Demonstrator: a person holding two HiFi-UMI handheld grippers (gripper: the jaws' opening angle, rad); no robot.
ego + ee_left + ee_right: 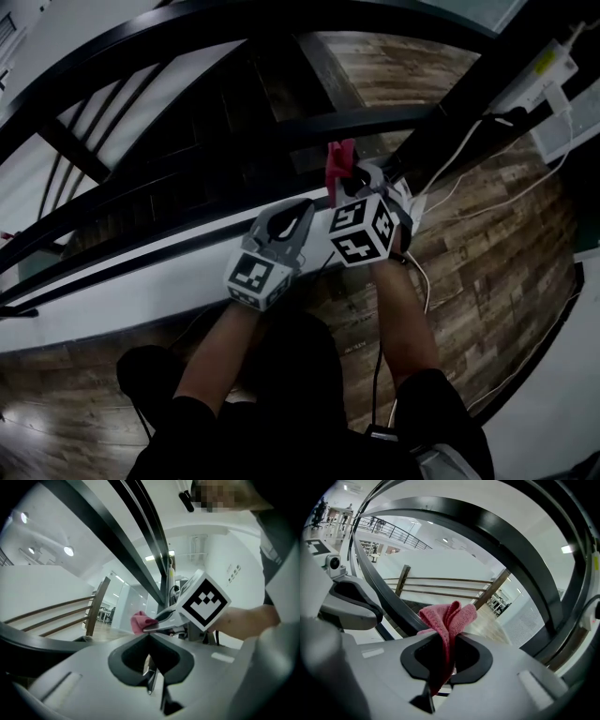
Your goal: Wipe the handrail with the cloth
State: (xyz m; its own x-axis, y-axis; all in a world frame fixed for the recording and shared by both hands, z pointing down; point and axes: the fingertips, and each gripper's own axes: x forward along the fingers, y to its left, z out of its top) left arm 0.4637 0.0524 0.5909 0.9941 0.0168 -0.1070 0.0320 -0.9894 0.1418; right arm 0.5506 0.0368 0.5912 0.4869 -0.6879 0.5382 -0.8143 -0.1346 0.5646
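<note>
A pink cloth (339, 165) sticks up from my right gripper (343, 186), which is shut on it just below the black handrail (159, 192). In the right gripper view the cloth (448, 617) stands folded between the jaws of this gripper (443, 638), with the curved handrail (389, 603) just behind it. My left gripper (304, 208) sits close beside the right one, shut with nothing in it. Its own view shows its jaws (149, 637) meeting, and beyond them the cloth (139, 622) and the right gripper's marker cube (204, 603) under the dark handrail (117, 543).
More black rails and bars (356, 122) cross above the grippers. A white power strip (547, 64) with white cables (469, 178) lies at the upper right on the wooden floor (487, 272). A wooden-posted railing (490, 589) stands farther off.
</note>
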